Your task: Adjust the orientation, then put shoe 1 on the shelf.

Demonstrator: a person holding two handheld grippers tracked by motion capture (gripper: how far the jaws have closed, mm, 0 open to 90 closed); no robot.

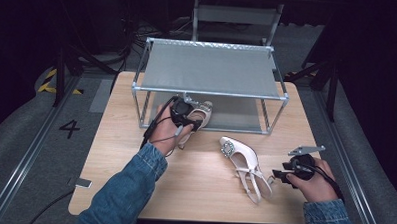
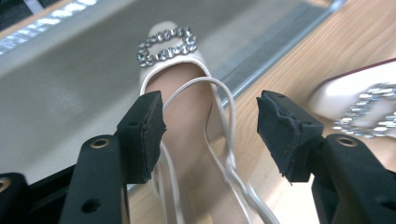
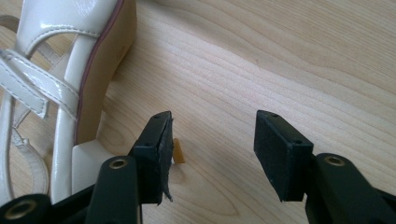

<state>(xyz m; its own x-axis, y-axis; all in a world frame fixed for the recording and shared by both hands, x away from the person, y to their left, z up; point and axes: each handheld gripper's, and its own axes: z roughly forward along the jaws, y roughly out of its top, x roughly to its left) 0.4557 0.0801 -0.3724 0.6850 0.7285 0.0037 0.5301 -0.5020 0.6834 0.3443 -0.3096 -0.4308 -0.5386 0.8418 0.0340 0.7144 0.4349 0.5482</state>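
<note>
A cream slingback shoe with a rhinestone buckle [image 2: 168,44] lies with its toe on the rack's lower grey shelf [image 2: 70,88] and its straps trailing over the edge toward the table. My left gripper [image 2: 210,126] is open, its pads [image 2: 144,135] standing on either side of the straps without pressing them; in the high view the left gripper [image 1: 193,123] sits at that shoe [image 1: 202,111]. The second matching shoe [image 1: 240,156] lies on the table, with its heel [image 3: 93,70] just left of my right gripper [image 3: 212,135]. The right gripper [image 1: 277,176] is open with only bare wood between its pads.
A two-tier metal rack [image 1: 209,92] with grey fabric shelves stands at the far half of the wooden table [image 1: 130,159]. A tiny tan chip [image 3: 179,151] lies by the right gripper's left pad. A small flat object [image 1: 83,183] rests at the table's front left corner.
</note>
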